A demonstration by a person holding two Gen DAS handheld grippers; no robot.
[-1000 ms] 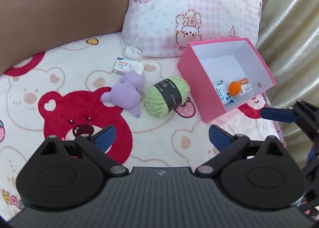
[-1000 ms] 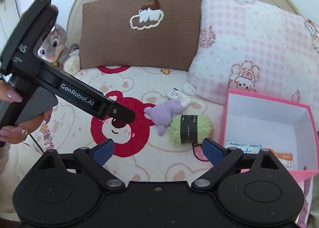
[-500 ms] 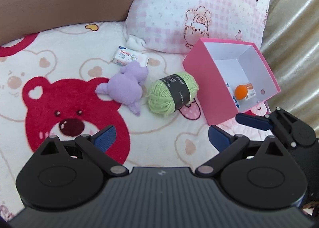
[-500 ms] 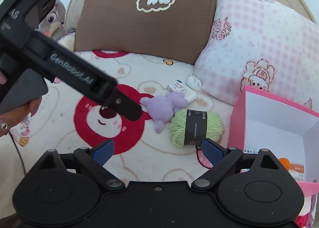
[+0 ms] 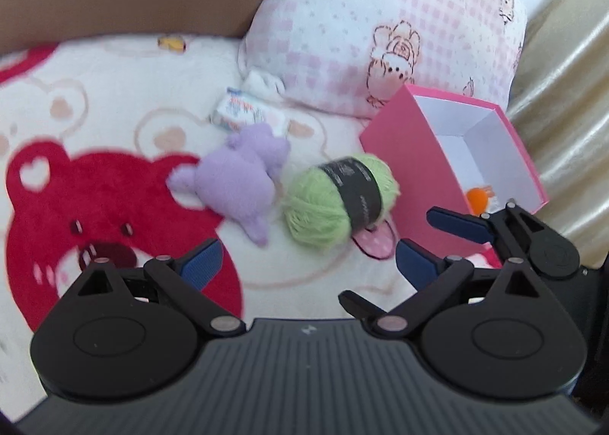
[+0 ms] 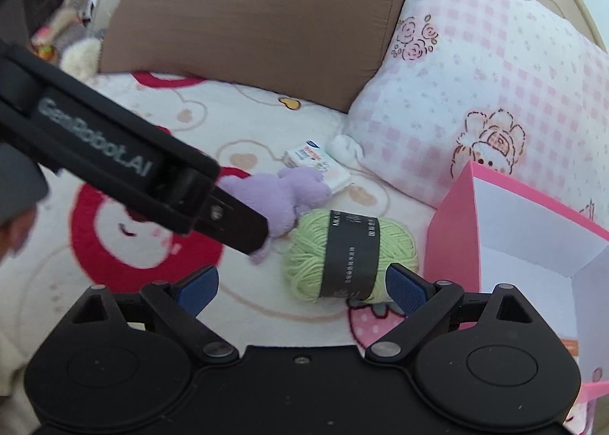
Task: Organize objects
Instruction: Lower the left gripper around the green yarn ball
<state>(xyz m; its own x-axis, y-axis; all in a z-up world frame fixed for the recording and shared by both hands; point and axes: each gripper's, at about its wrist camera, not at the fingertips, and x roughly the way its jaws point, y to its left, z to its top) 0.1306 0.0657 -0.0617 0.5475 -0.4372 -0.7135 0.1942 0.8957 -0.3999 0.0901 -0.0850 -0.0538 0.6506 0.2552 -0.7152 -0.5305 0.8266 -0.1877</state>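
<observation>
Both views sit closer to the bed than half a second ago; objects loom larger, and both frames are slightly motion-blurred. In my left wrist view, far left, the red bear print on the blanket (image 5: 114, 206) fills more of the frame. Left hand-held gripper (image 5: 308, 263) released, nothing between its blue pads, low centre. Purple plush toy (image 5: 239, 179) now centre-left, touching the small white packet (image 5: 243, 115) above it. Green yarn ball (image 5: 338, 199) just right of the plush, centre. Pink box (image 5: 403, 157) at right, open, with an orange ball (image 5: 477, 199) inside near its lower corner. Right hand-held gripper (image 5: 434, 237) has pushed further into the lower right, beside the box.

Right wrist view: the left tool's black arm crosses the left side, now overlapping the plush. Right hand-held gripper (image 6: 300, 288) released; the yarn has come down to sit just above its right finger. Pink box at the right edge.
</observation>
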